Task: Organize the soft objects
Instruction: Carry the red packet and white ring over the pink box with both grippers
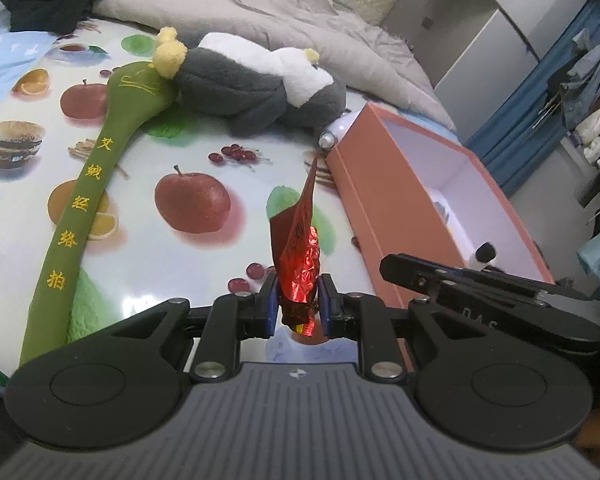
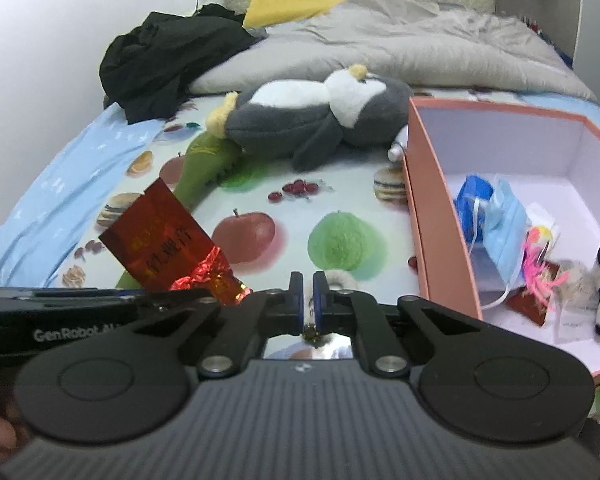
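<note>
My left claw (image 1: pixel 299 300) pinches a crumpled red foil packet (image 1: pixel 300 256), held above the fruit-print sheet (image 1: pixel 148 184) just left of the pink box (image 1: pixel 384 216). My right claw (image 2: pixel 308 300) is closed on something small and pale; I cannot tell what. A penguin plush (image 2: pixel 316 120) lies behind the box, touching a green stick (image 1: pixel 80 200).

Yellow embroidered characters 艾绒经络拍 down the green plush mallet (image 1: pixel 76 216). "GenRobot.AI", partly cut off, on the left tool (image 2: pixel 80 334). Gold characters on the red foil packet (image 2: pixel 160 240), too blurred to read.
</note>
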The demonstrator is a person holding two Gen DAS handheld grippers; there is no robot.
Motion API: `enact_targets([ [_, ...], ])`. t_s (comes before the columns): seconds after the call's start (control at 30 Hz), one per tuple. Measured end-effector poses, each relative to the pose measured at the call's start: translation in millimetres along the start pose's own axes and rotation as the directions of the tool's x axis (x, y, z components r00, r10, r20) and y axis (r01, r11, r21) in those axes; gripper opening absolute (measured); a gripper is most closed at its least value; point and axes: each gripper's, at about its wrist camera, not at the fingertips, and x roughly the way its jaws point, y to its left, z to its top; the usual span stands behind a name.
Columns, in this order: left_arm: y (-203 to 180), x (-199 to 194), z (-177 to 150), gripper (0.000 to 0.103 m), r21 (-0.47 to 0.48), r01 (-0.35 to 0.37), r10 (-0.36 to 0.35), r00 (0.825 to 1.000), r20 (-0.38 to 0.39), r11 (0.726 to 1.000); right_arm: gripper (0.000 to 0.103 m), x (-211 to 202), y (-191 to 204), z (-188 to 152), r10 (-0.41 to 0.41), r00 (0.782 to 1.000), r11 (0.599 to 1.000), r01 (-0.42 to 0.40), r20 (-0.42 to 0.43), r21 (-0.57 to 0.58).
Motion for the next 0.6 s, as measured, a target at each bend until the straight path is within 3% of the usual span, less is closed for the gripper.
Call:
enact_targets([
  [0.13, 5.4, 6.2, -4.3, 0.024, -0.008, -0.022, 0.021, 1.0, -0.02, 1.0, 0.015, 17.0, -3.1, -11.2, -0.011, 1.0, 1.0, 0.011, -0.018, 0.015],
  [0.23, 10.6, 12.3, -8.4, 0.024, -0.017, -0.039, 0.038, 0.999, -0.039, 0.999, 0.053, 40.7, -10.4, -21.2, -0.022, 0.998, 0.998, 0.025, -0.062, 0.057],
  [0.27, 12.3, 14.4, -9.4, 0.024, -0.018, -0.043, 0.042, 0.998, -0.046, 0.999, 0.058, 45.8, -11.1, -24.4, -0.032, 0.997, 0.998, 0.036, -0.067, 0.06],
  [0.47, 20.3, 21.5, -11.0, 0.024, -0.019, -0.065, 0.064, 0.996, -0.067, 0.998, 0.056, 84.0, -12.3, -34.8, -0.044, 0.992, 0.997, 0.05, -0.116, 0.052],
  [0.6, 22.5, 20.9, -9.8, 0.024, -0.018, -0.075, 0.074, 0.995, -0.07, 0.997, 0.056, 96.5, -10.7, -32.9, -0.061, 0.993, 0.997, 0.065, -0.103, 0.032],
])
